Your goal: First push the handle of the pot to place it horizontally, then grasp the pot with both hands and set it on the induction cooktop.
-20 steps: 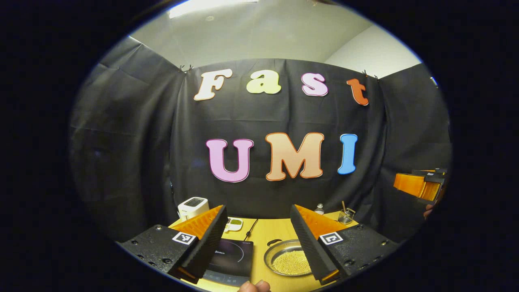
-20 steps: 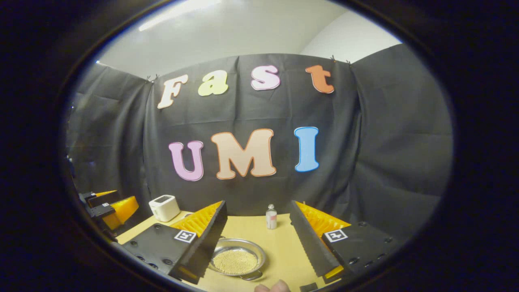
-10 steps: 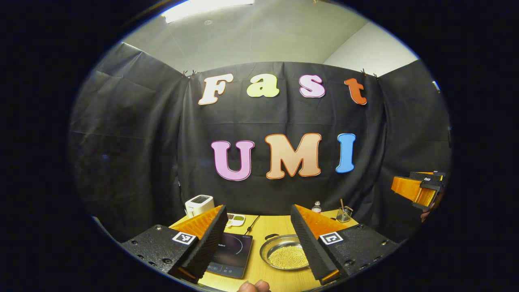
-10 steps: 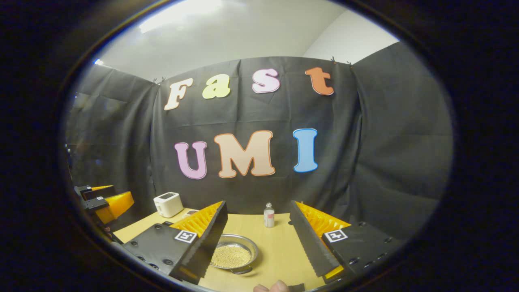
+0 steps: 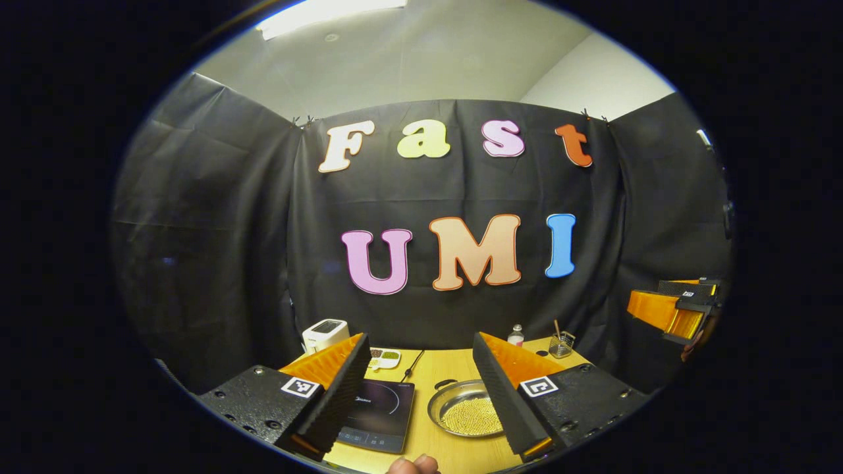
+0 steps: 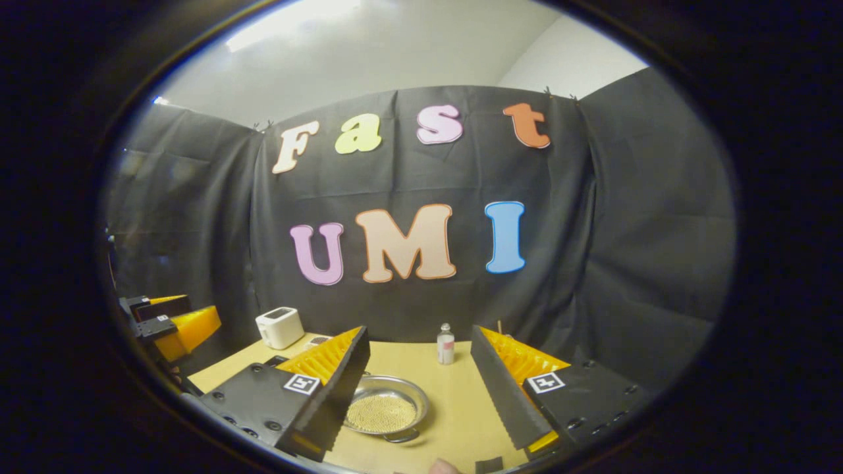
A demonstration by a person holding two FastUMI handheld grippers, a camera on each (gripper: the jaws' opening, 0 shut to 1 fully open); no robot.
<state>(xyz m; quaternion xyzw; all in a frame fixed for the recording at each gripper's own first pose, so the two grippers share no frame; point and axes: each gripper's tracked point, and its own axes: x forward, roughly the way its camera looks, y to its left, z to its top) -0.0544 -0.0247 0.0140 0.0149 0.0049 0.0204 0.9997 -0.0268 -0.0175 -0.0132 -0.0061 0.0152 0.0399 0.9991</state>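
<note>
At the far left of the wooden table point(image 5: 454, 365) a white box-shaped appliance point(image 5: 324, 333) is standing, and just right of it a small white dish point(image 5: 383, 358) with green and dark contents is lying near the wall. Nearer, the induction cooktop point(image 5: 380, 415) is lying flat, a black glass square with a smooth glossy top, and a black cable point(image 5: 410, 364) is running from it toward the far edge. The left gripper point(image 5: 418, 401) is hovering above the table with its ribbed black and orange jaws wide apart and nothing between them. Just right of the cooktop, apart from it, the pot point(image 5: 464, 415) is sitting on the table: a shallow round pan of shiny metal, filled with small yellow beads. In the right gripper view the pot point(image 6: 386, 412) is showing a thin loop handle point(image 6: 403, 436) on its near rim, so the handles are not yet lying left and right. I judge the pot to be stiff and rather light, but its polished metal is probably slippery and the loose beads may roll out if it is tilting, so the best places to take hold are the two small handles, one for each gripper, keeping it level. The right gripper point(image 6: 419, 398) is also open wide and empty above the pot. Farther right a small bottle point(image 6: 446, 343) and a glass cup with sticks point(image 5: 561, 343) are standing at the far edge
</note>
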